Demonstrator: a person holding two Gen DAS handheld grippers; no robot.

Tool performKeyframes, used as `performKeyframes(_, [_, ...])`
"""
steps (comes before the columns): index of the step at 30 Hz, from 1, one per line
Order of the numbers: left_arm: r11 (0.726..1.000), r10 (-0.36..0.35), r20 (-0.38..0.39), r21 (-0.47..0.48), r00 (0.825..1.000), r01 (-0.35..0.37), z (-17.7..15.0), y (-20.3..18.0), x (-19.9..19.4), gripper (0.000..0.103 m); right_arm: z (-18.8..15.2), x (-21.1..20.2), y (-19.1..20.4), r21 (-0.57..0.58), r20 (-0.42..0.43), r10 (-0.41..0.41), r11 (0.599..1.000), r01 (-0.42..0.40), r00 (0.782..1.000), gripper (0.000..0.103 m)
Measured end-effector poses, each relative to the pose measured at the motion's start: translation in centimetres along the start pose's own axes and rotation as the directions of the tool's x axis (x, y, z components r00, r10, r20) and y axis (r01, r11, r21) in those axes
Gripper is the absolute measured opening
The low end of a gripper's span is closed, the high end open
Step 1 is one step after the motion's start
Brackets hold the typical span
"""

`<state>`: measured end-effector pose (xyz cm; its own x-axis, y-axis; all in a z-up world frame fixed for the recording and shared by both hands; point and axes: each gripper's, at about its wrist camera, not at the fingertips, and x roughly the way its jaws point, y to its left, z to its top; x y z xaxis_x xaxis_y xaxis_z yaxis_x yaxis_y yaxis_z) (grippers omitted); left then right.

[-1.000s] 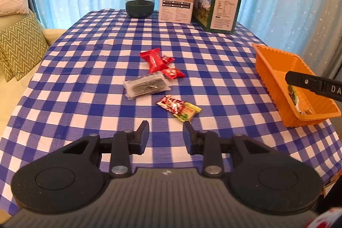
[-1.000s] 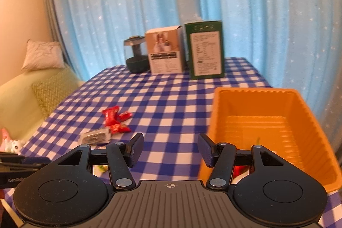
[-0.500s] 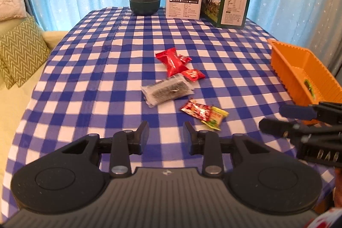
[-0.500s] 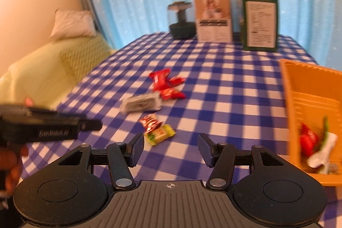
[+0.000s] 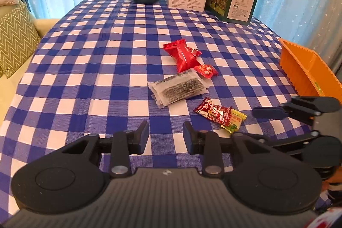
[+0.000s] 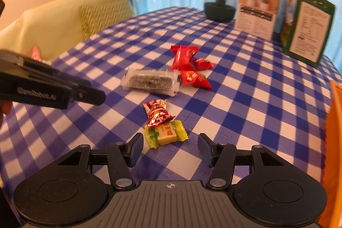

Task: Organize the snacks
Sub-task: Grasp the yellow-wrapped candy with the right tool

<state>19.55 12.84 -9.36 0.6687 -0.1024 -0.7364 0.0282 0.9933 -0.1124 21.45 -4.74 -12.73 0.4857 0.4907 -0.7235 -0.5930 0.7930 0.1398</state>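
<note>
Yellow-green candy (image 6: 166, 134) now nears open right gripper (image 6: 170, 149), seemingly.

A small yellow-green wrapped candy (image 6: 166, 134) was seen lying flat just ahead of the right gripper's fingers (image 6: 136, 147), between their lines. Touching its far end was a red foil twist-wrapped candy (image 6: 157, 113). Farther ahead of the fingers a clear plastic packet of dark seaweed (image 6: 150, 82) was laid flat, with a large red pillow pack (image 6: 183, 57) and two small red candies (image 6: 194, 79) beside it. An orange plastic bin (image 5: 310, 69) was set off to the right.
</note>
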Motion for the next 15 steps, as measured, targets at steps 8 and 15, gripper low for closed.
performKeyframes(8, [1.000, -0.007, -0.026, -0.026, 1.000, 0.006, -0.2, 0.4, 1.2, 0.031, 0.3, 1.2, -0.2, -0.035, 0.016, 0.021, 0.999, -0.021, 1.000, 0.054])
performKeyframes(15, [1.000, -0.014, -0.036, -0.011, 0.999, 0.014, -0.2, -0.5, 1.6, 0.031, 0.3, 0.5, 0.6, -0.057, -0.001, -0.003, 0.998, 0.003, 1.000, 0.024])
